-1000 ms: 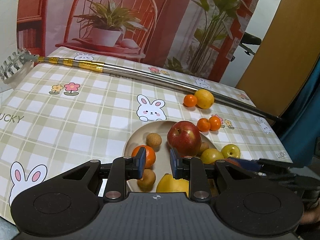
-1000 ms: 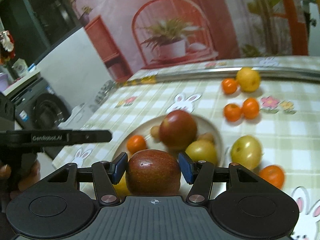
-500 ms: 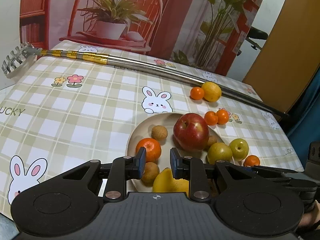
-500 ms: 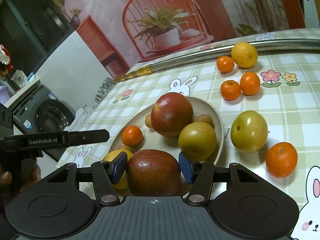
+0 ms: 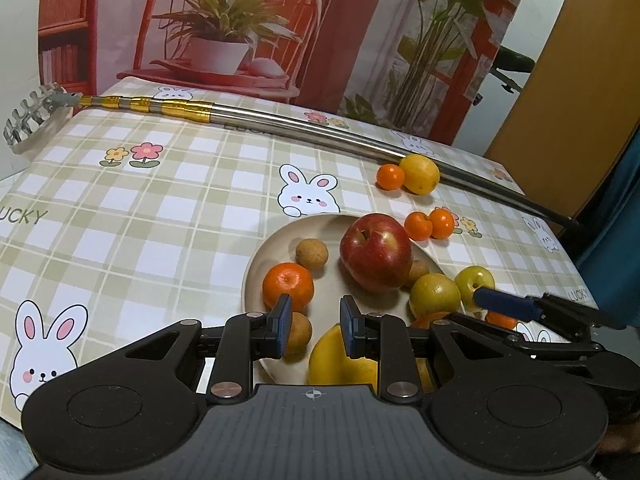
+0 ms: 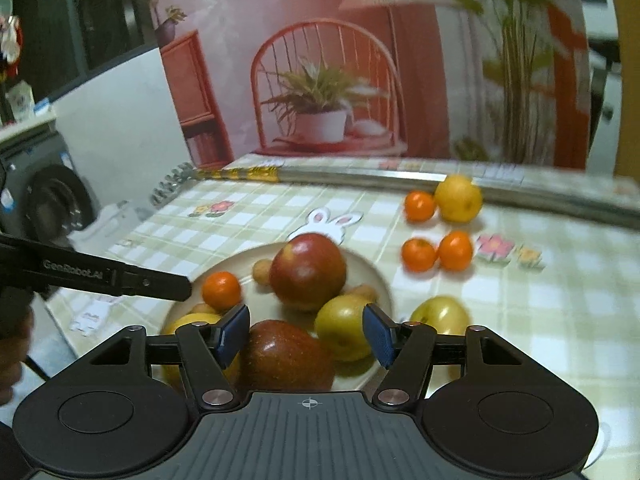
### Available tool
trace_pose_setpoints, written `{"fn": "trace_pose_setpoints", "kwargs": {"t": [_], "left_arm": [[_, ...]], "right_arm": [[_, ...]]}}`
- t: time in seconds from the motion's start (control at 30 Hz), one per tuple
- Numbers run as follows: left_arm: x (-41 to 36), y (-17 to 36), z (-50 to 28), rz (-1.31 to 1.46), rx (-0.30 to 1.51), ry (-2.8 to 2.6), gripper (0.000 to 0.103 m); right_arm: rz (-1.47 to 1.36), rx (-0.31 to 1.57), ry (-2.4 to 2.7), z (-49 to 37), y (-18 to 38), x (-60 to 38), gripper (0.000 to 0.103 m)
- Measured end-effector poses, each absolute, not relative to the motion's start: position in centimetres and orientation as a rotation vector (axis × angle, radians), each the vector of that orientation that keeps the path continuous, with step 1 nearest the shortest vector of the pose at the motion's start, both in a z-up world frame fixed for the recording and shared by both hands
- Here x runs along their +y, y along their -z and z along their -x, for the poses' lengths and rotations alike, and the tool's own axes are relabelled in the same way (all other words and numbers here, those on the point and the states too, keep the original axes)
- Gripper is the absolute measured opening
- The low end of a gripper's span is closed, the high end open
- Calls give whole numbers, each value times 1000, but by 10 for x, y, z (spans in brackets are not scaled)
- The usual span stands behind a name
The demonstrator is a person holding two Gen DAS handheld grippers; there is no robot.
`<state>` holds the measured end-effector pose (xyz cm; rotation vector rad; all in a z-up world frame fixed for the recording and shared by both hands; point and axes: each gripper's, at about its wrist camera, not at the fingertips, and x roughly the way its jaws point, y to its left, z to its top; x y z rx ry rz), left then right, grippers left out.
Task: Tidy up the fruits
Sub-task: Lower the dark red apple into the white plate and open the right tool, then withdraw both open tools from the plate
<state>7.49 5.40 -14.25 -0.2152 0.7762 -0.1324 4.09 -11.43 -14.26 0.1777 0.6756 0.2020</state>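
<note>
Gathering loose fruit onto the round cream plate [image 6: 380,280] is judged to be the step in hand. The right gripper [image 6: 308,334] is seen with its blue pads spread wide; the dark red apple [image 6: 286,358] lies between them at the plate's near edge, apparently released, though contact with the left pad cannot be ruled out. The left gripper [image 5: 313,326] is held empty, jaws slightly parted, above the plate. Next, a withdrawal and a reach toward the yellow-green apple [image 6: 440,316] just beside the plate would be called for.
</note>
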Motion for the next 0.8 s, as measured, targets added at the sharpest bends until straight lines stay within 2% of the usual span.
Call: {"fn": "trace_pose_setpoints", "kwargs": {"t": [0.3, 0.8], "left_arm": [[46, 140, -71, 187, 748, 162, 27], [43, 140, -71, 179, 750, 171, 27]], "right_arm": [[-210, 613, 1, -36, 142, -140, 62], [-295, 629, 154, -30, 161, -167, 62]]}}
